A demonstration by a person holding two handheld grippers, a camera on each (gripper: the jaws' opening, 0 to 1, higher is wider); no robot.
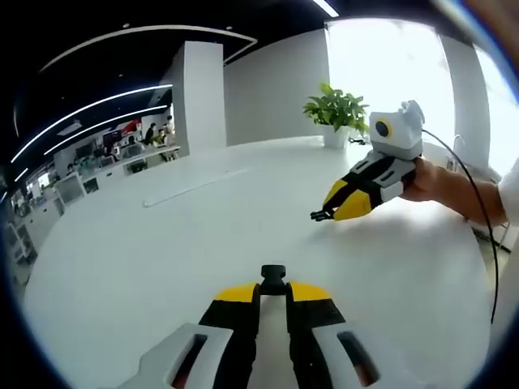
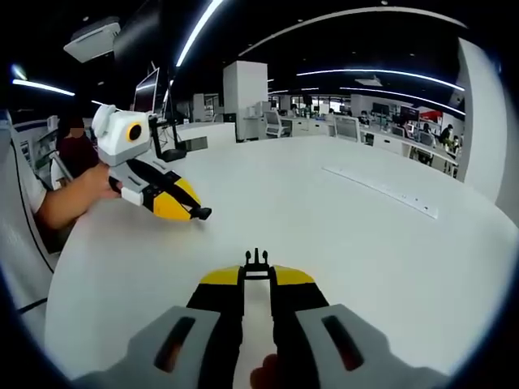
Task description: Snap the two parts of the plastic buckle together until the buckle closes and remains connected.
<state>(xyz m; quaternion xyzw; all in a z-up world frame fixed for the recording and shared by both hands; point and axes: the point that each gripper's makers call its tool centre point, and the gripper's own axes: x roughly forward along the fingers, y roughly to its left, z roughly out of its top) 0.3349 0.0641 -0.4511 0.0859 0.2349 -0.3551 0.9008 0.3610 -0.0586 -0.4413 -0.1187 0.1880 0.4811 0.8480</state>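
Note:
My left gripper [image 1: 273, 288] rises from the bottom of the left gripper view, shut on a black buckle part [image 1: 273, 278] that sticks out past its yellow tips. In the right gripper view, my right gripper [image 2: 257, 275] is shut on the other black buckle part [image 2: 256, 262], whose pronged end points forward. The two grippers face each other above the white table [image 1: 162, 259], well apart. The right gripper [image 1: 326, 215] comes in from the right with a small black piece [image 1: 318, 216] at its tip. The left gripper [image 2: 197, 214] enters from the left, its buckle part [image 2: 204, 214] at the tip.
A potted plant [image 1: 334, 113] stands at the table's far edge. A long thin white strip [image 1: 195, 188] lies on the table, also visible as the strip [image 2: 381, 190]. A hand [image 1: 438, 182] holds the right gripper, trailing a cable [image 1: 482, 219]. Office desks fill the background.

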